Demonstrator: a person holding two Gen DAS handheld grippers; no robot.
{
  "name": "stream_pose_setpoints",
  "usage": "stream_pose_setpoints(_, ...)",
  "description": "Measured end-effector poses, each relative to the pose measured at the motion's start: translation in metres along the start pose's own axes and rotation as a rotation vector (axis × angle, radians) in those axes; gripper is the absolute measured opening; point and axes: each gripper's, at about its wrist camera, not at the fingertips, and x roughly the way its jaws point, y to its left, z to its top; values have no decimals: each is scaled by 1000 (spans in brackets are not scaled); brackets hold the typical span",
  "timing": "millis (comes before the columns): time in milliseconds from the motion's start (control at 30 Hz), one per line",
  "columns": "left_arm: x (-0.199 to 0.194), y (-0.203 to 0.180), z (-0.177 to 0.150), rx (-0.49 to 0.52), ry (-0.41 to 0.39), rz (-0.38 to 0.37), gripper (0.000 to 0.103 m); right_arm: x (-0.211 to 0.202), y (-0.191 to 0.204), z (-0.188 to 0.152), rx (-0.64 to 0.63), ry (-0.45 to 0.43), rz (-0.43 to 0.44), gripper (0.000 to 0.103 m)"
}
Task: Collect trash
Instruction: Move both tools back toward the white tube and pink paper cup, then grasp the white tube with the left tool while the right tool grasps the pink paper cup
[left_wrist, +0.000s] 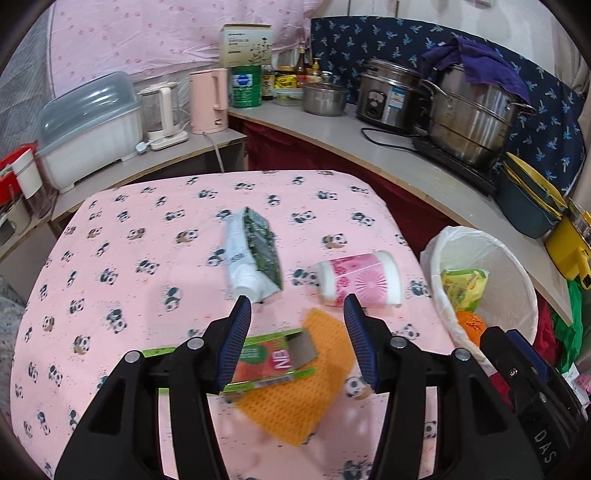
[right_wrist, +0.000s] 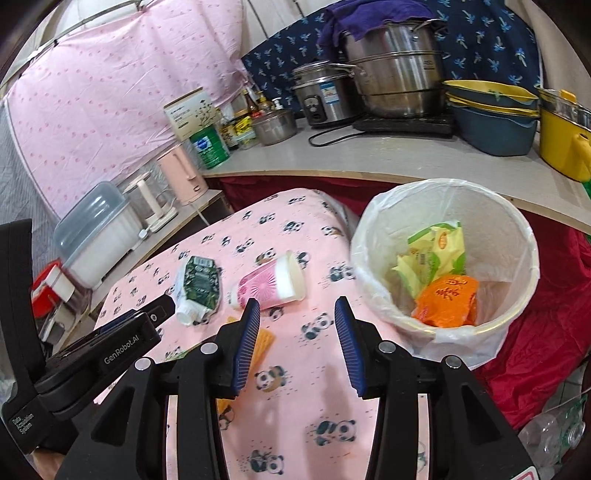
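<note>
While both grippers gape empty, the left gripper hovers over the green carton. The pink cup lies beyond the right gripper; the bin hugs the table edge.

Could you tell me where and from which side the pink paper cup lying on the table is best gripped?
Grip the pink paper cup across the middle of its body, coming down from above. It lies on its side on the panda tablecloth, its white rim toward the lined bin, so the round wall faces up. The open left gripper is probably wide enough to straddle it.
</note>
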Motion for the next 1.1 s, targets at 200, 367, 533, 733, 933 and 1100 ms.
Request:
stream_pose_setpoints(200,2,31,-6,-42,11,29,58,12,16,-7,-20,35,29,42)
stream_pose_setpoints(367,14,52,-6,-86,30,56,62,30,20,-6,-9,58,46,42)
stream_pose_setpoints(533,31,64,2,-124,50,62,76,55,18,1,-2,88,52,42)
stream_pose_setpoints(733,62,58,22,-122,80,45,83,87,11,21,17,101,68,42)
stream_pose_setpoints(933,107,43,38,-110,139,33,88,118,2,32,37,129,80,42)
stream_pose_setpoints(1100,133,41,40,-123,186,26,87,138,-3,33,47,156,86,42)
